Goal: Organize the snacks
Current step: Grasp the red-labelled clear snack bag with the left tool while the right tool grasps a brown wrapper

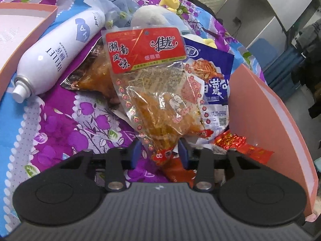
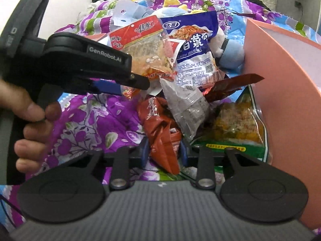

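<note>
My left gripper (image 1: 159,153) is shut on the bottom edge of a clear snack packet with a red header (image 1: 152,76) and holds it upright; the packet also shows in the right wrist view (image 2: 144,46), with the left gripper (image 2: 138,82) beside it. My right gripper (image 2: 164,152) is shut on a red-brown snack packet (image 2: 160,124). A blue and white snack bag (image 1: 212,74) lies behind, also in the right wrist view (image 2: 196,46). A pink box (image 1: 268,124) at the right holds snacks, its wall seen in the right wrist view (image 2: 284,80).
A white spray can (image 1: 58,54) lies at the left beside a pink lid (image 1: 26,38). A clear grey packet (image 2: 184,104), a green-edged yellow snack bag (image 2: 236,126) and red foil wrappers (image 1: 240,144) crowd the box. Plush toys (image 1: 156,18) lie behind on the purple floral bedsheet (image 1: 66,128).
</note>
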`<state>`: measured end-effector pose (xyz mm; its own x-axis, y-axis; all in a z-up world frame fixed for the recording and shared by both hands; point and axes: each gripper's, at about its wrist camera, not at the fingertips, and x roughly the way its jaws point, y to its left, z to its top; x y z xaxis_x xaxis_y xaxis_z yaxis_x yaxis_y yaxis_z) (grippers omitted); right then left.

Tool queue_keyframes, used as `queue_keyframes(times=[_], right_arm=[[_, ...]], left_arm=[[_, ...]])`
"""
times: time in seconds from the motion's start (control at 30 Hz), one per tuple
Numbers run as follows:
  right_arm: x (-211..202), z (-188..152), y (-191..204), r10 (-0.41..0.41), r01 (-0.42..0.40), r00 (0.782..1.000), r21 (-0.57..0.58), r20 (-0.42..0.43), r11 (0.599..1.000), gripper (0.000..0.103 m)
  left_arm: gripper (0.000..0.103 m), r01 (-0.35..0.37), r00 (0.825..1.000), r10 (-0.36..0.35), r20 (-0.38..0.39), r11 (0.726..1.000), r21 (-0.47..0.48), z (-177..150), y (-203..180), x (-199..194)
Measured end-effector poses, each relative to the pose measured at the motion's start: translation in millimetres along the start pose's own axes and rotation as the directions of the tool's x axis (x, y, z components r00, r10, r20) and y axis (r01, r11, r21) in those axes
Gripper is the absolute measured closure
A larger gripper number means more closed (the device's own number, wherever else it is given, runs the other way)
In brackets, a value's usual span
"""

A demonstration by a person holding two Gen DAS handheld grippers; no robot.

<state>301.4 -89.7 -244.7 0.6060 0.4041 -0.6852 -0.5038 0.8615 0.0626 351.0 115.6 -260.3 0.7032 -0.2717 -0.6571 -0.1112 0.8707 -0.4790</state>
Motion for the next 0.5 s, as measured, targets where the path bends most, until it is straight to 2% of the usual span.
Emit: queue_keyframes(times=[0.07, 0.5], right_arm=[[-3.0, -0.7, 0.5, 0.001, -0.001, 1.0, -0.005, -0.004, 1.0, 0.07], [-53.9, -18.4, 12.8, -0.014, 0.014, 1.0, 0.013, -0.006, 1.0, 0.071]], left_arm=[[0.074, 0.005, 1.0, -0.005, 0.002, 1.0, 0.004, -2.3, -1.0, -5.1], [0.082, -0.002, 1.0, 0.002, 0.007, 1.0, -0.001, -39.6, -6.0, -69.2]])
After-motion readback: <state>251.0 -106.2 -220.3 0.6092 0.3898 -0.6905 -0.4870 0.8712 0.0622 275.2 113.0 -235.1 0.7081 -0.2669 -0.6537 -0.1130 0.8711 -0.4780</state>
